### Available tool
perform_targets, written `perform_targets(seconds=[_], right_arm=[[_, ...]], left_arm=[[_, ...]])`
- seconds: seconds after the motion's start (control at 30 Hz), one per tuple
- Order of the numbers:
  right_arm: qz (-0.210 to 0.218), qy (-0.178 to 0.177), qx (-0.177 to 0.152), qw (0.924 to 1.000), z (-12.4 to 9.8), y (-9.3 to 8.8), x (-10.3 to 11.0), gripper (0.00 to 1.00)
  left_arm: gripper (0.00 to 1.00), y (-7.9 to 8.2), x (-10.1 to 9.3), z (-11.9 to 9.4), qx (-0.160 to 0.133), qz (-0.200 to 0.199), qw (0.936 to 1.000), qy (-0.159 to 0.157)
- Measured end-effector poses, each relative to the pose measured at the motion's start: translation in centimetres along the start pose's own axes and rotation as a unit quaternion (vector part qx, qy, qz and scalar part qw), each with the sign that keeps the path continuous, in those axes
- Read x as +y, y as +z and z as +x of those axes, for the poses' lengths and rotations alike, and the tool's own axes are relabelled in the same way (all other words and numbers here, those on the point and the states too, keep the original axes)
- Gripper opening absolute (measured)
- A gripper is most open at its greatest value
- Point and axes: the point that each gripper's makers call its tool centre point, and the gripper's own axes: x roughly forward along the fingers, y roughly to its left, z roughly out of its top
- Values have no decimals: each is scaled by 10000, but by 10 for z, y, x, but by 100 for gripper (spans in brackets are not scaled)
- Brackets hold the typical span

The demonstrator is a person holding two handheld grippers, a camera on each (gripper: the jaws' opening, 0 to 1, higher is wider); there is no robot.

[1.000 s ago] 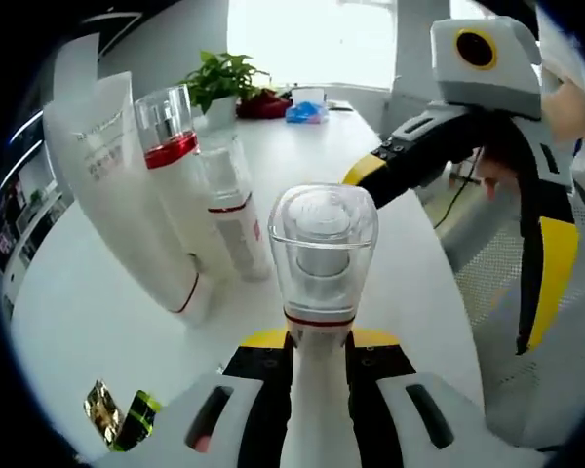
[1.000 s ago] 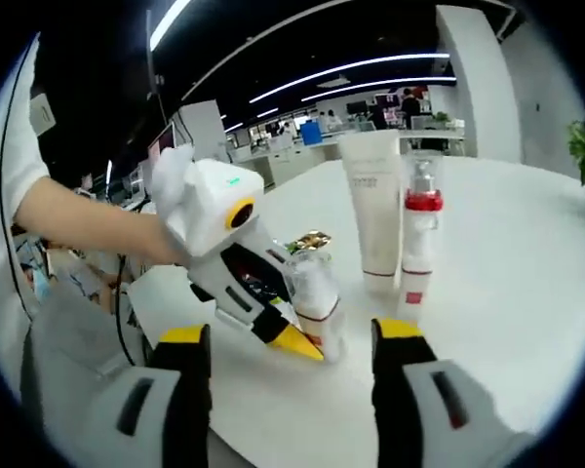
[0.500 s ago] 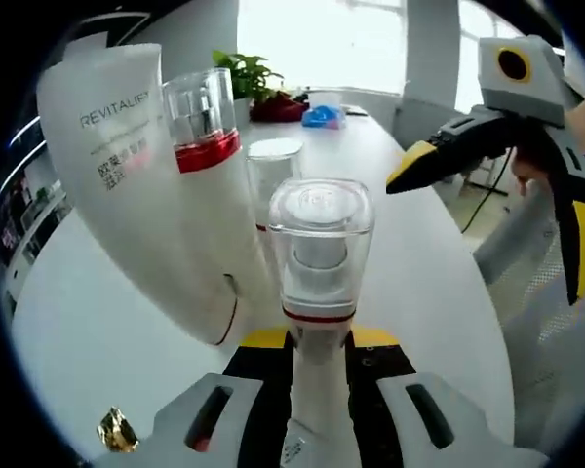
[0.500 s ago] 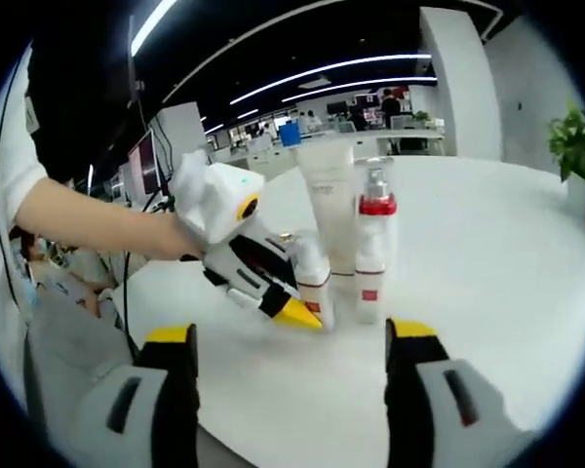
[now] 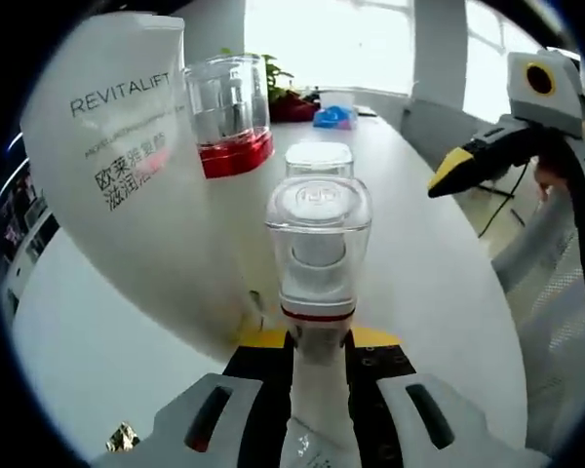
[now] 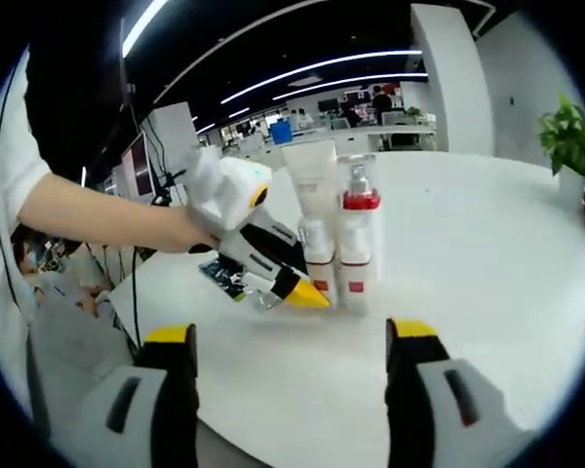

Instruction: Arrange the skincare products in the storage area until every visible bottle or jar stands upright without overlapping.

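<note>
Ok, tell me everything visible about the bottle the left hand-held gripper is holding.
The held bottle is a small white bottle with a thin red band at its shoulder and a clear plastic cap over a white pump head. It stands upright between the jaws of the left hand-held gripper, which are shut on its lower body. In the right gripper view it sits at the white table, close against the red-collared bottle and white tube; whether it rests on the surface cannot be told.

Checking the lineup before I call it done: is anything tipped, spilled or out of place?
Nothing is tipped or spilled. The white tube, red-collared pump bottle and small bottle stand upright, packed close. The left claw grips the small bottle; foil wrappers lie beside it.
</note>
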Motion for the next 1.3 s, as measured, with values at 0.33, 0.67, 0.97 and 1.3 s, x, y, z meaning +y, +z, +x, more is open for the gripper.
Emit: perform_targets(seconds=[0.33, 0.67, 0.97, 1.3], right_arm=[[10, -1, 23, 10000, 0, -1, 0, 79], [14, 8, 27, 10000, 0, -1, 1, 80], [-16, 28, 43, 10000, 0, -1, 3, 80], [-92, 40, 50, 9999, -2, 1, 7, 81]], left_arm=[[17, 2, 0, 3, -26, -52, 10000, -42], [19, -1, -2, 5, 51, -86, 9999, -40], [24, -8, -4, -1, 125, -120, 9998, -36], [31, -17, -4, -21, 102, -293, 9994, 147]])
